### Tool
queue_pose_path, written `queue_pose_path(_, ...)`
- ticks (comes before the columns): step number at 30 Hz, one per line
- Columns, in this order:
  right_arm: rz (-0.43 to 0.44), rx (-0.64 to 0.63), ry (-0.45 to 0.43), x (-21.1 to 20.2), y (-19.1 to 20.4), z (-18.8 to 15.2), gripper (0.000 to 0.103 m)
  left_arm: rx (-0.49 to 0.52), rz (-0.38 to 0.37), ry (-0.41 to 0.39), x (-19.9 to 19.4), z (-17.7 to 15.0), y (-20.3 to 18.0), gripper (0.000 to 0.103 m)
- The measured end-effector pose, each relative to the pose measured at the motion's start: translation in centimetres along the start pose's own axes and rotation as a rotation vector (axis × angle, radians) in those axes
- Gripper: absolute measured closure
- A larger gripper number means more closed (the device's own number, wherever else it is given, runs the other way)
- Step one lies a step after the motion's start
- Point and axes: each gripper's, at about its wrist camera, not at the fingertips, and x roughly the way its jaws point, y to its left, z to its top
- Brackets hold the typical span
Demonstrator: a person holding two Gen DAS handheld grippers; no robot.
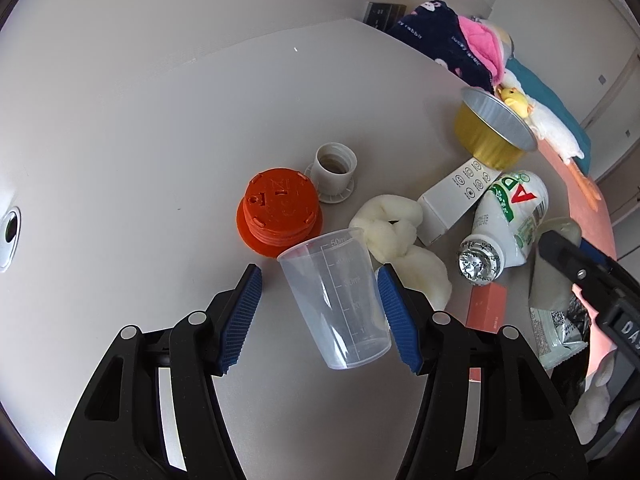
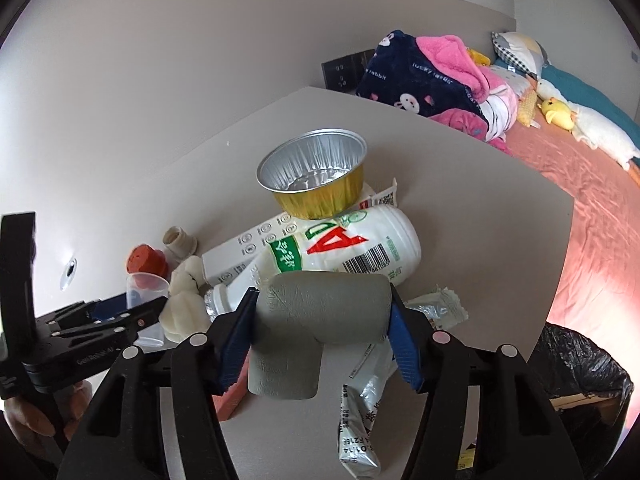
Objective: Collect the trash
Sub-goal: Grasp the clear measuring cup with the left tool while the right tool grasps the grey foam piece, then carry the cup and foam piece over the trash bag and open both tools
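Observation:
A clear plastic measuring cup [image 1: 340, 304] stands between the fingers of my left gripper [image 1: 320, 270]. The right pad [image 1: 396, 312] is against its side, the left pad stands off it, so the jaws are open. My right gripper [image 2: 322, 292] is shut on a grey L-shaped foam piece [image 2: 320, 320], with both blue pads pressing its ends just above the table. Under and behind it lie a white drink bottle [image 2: 352, 248], a white carton [image 2: 240, 256] and silver snack wrappers [image 2: 360, 412]. A gold foil bowl [image 2: 316, 176] rests on the pile.
An orange lid [image 1: 280, 212], a grey cap [image 1: 334, 168] and a white crumpled wad [image 1: 392, 232] sit beyond the cup on the grey table [image 1: 160, 140]. A pink box [image 1: 488, 306] lies nearby. A black trash bag [image 2: 580, 364] hangs off the table's right edge, beside a bed [image 2: 592, 200].

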Motion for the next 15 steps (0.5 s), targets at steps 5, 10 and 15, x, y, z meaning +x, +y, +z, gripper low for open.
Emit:
queue_pose_path(5, 0.026, 0.034, -0.029, -1.5, -0.1, 0.5, 0.041, 0.012, 0.018, -0.002, 0.2, 0.1, -0.4, 0.046)
queue_pose_path(10, 0.027, 0.049, -0.064, -3.1, -0.4, 0.7, 0.041, -0.003, 0.0, -0.022, 0.0, -0.1, 0.0, 0.058)
queue_pose_path(15, 0.03, 0.053, -0.09, -5.0, -0.4, 0.6, 0.041, -0.018, -0.002, -0.057, -1.5, -0.3, 0.4, 0.058)
